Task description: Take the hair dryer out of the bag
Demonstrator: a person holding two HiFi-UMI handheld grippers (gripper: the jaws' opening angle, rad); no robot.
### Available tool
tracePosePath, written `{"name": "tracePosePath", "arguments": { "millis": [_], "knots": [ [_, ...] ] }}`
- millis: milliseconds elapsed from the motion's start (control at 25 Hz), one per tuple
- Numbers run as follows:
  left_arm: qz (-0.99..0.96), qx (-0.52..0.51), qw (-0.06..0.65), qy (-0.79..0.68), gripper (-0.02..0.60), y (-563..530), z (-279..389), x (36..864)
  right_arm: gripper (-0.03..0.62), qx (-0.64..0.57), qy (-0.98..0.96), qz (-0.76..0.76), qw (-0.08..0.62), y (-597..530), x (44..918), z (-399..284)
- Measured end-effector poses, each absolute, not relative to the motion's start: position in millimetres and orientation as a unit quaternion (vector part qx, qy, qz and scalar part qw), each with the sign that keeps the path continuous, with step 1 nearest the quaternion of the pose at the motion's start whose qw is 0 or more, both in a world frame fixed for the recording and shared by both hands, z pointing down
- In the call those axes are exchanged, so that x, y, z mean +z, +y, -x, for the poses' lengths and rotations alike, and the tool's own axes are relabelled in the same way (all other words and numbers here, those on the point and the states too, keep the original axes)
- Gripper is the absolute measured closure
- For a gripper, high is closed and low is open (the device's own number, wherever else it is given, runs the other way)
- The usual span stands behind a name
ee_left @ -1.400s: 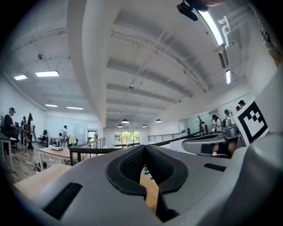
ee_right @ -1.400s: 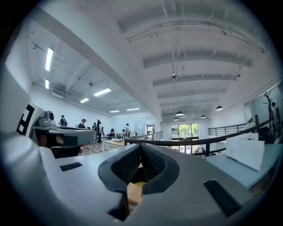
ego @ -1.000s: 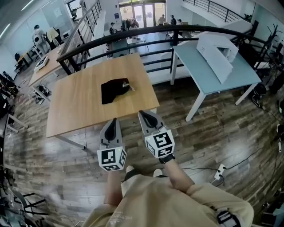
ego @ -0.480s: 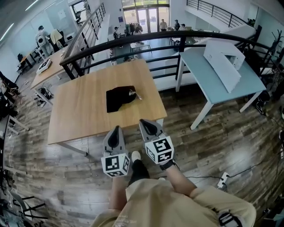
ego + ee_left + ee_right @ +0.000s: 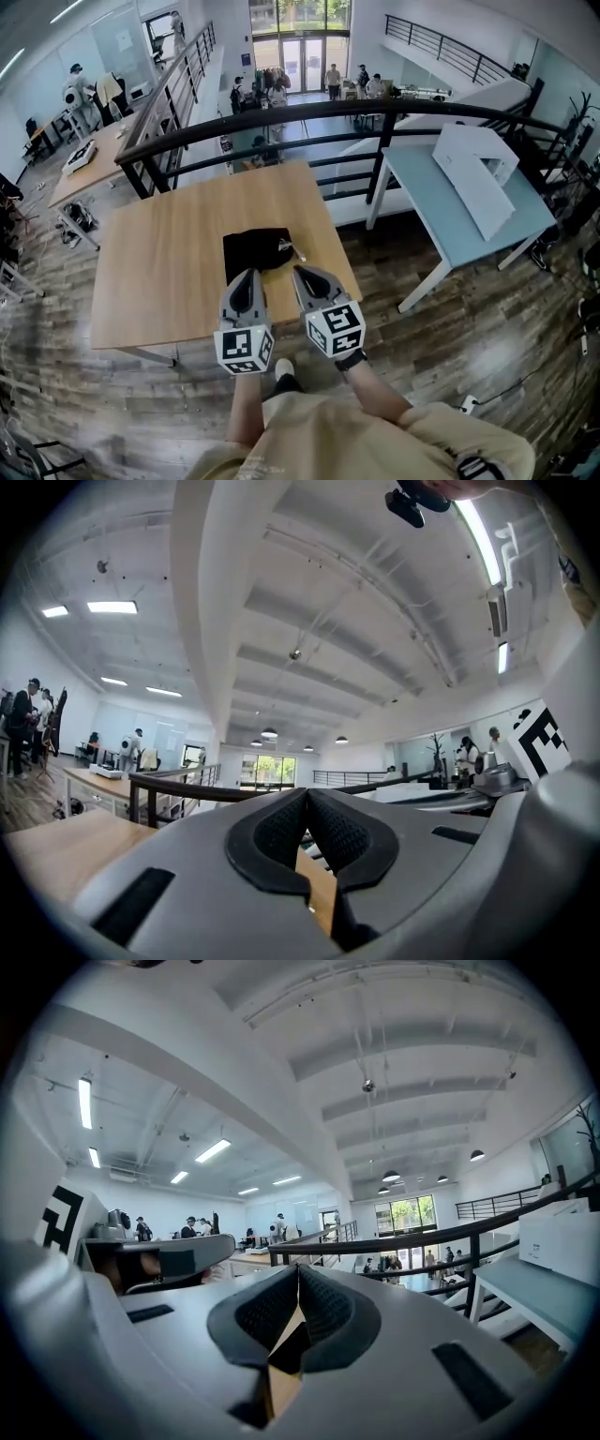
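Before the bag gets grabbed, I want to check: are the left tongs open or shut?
Shut. The left gripper view shows the left tongs with their jaws pressed together along one line, nothing between them.

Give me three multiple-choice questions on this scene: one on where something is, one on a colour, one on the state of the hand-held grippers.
1. Where does the bag lie?
A on the wooden table
B on a chair
C on a shelf

2. What colour is the bag?
A white
B black
C red

3. How do the jaws of the left hand-held gripper and the right hand-held gripper stand?
A wide open
B shut on the bag
C shut, with nothing held

Answers:
1 A, the head view shows it flat on the wood top.
2 B, its cloth is black.
3 C, each gripper view shows the pads together with nothing between them.
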State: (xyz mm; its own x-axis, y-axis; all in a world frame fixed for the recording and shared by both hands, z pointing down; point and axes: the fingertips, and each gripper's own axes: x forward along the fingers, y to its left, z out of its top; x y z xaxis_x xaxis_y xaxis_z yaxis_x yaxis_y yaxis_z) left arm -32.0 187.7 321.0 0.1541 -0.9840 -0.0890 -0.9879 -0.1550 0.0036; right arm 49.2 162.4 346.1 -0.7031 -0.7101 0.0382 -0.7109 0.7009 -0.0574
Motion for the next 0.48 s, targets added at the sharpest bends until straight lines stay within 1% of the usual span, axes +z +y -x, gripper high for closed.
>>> {"name": "tracePosePath", "arguments": {
  "millis": [480],
  "knots": [
    [0.778, 0.036, 0.007, 0.628, 0.569, 62, 120, 323, 0.582, 0.054, -0.916, -0.396, 0.025, 35, 357, 41]
  ]
}}
